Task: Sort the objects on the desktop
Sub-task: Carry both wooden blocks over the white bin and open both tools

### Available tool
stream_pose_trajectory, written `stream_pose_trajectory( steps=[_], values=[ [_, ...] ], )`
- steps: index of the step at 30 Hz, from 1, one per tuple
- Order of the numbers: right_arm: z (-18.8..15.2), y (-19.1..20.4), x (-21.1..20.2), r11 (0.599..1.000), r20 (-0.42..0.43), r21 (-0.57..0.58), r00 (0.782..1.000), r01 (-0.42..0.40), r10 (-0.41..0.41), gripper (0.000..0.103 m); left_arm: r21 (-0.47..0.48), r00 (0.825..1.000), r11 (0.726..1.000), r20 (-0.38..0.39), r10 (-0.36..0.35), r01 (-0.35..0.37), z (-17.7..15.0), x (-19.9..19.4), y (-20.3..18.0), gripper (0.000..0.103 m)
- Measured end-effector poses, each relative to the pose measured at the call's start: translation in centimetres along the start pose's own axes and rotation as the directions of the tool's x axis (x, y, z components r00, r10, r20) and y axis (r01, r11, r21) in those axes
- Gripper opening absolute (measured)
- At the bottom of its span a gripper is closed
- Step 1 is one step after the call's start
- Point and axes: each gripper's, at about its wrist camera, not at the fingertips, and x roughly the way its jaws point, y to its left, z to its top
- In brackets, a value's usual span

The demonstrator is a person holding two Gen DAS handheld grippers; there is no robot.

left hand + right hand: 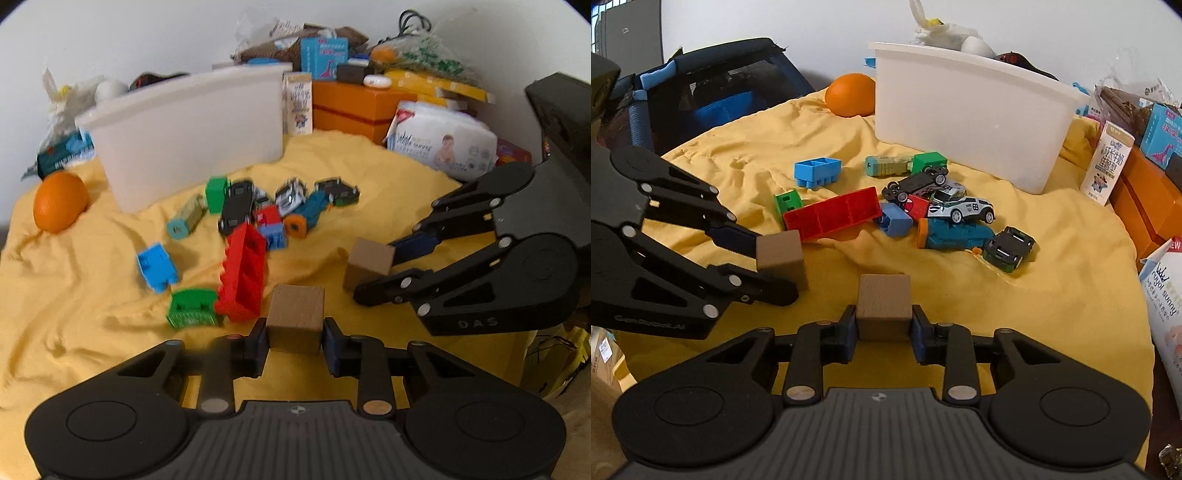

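Note:
My left gripper [294,341] is shut on a wooden cube [295,317] and holds it above the yellow cloth [92,295]. My right gripper [884,330] is shut on a second wooden cube [884,306]. Each gripper shows in the other's view, the right gripper [373,275] with its cube [369,264] and the left gripper [775,264] with its cube [781,256]. A pile of toys lies ahead: a long red block [833,212], blue blocks [817,171], green blocks [788,201] and toy cars [960,208]. A white plastic bin [975,114] stands behind the pile.
An orange [851,94] lies left of the bin. A milk carton [1108,164], orange boxes [354,107], a diaper pack [443,142] and bags crowd the back right. A dark mesh chair [713,88] stands beyond the cloth's left edge.

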Motion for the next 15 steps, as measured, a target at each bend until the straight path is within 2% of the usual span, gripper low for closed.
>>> stream_pose_trajectory(
  steps=[4, 9, 15],
  values=[
    [0.7, 0.1, -1.1, 1.0, 0.038, -0.009, 0.999, 0.011, -0.011, 0.032, 0.046, 0.997, 0.998, 0.064, 0.039, -0.042, 1.5, -1.8, -0.3, 0.034],
    [2.7, -0.9, -2.9, 0.999, 0.11, 0.019, 0.993, 0.038, -0.04, 0.032, 0.014, 0.989, 0.998, 0.136, 0.051, -0.054, 4.6, -3.3, 0.6, 0.034],
    [6.3, -3.1, -4.5, 0.995, 0.196, 0.041, 0.976, 0.092, -0.098, 0.032, -0.028, 0.963, 0.996, 0.251, 0.095, -0.091, 9.3, -4.3, 2.7, 0.034]
  ],
)
